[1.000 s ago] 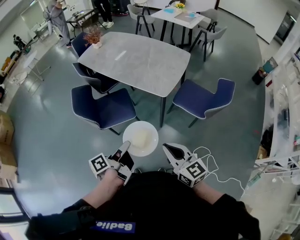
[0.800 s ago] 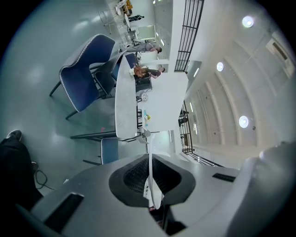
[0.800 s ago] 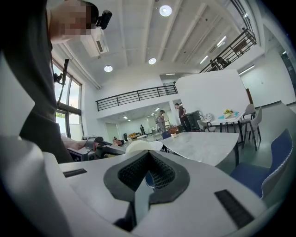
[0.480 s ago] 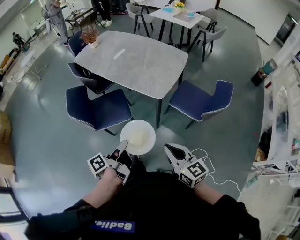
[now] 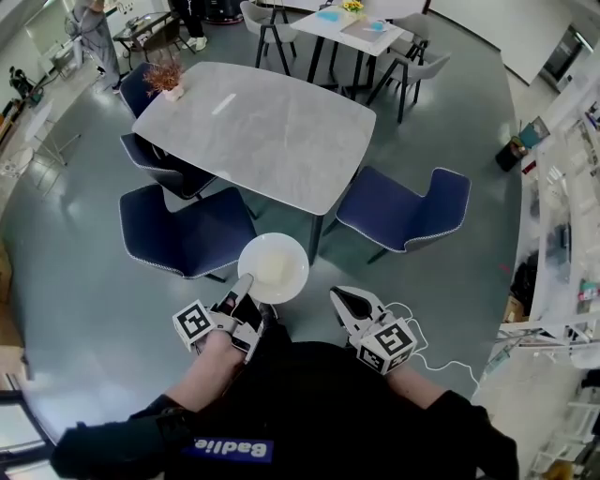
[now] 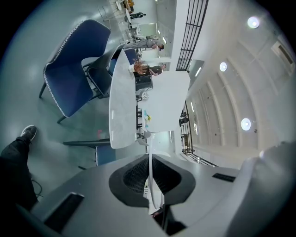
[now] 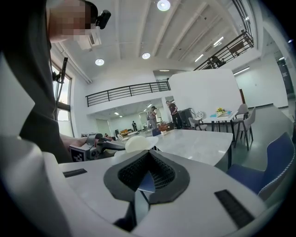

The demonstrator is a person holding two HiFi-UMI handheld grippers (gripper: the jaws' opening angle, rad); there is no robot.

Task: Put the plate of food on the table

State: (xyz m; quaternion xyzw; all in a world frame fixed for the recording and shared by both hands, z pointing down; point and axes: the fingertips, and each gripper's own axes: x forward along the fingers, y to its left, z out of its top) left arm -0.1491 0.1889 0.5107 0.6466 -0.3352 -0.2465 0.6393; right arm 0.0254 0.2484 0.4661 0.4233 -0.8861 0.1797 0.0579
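Observation:
A white plate of pale food (image 5: 273, 267) hangs in the air just short of the grey marble table's (image 5: 253, 131) near corner. My left gripper (image 5: 246, 283) is shut on the plate's near rim. In the left gripper view the rim (image 6: 149, 162) runs edge-on between the two dark pads, with the table (image 6: 121, 106) beyond. My right gripper (image 5: 340, 298) is at the right of the plate, apart from it, shut and holding nothing. The right gripper view shows the plate (image 7: 137, 143) and the tabletop (image 7: 199, 141) ahead of the right gripper (image 7: 147, 179).
Blue chairs stand at the table's near side, one on the left (image 5: 178, 234) and one on the right (image 5: 408, 211). A potted plant (image 5: 166, 77) sits on the table's far left corner. A smaller white table (image 5: 361, 26) with chairs and a person (image 5: 89, 30) are farther back.
The plate and both grippers have come nearer to the table's near corner; the table and chairs have shifted toward me in the head view. The grip on the plate is unchanged.

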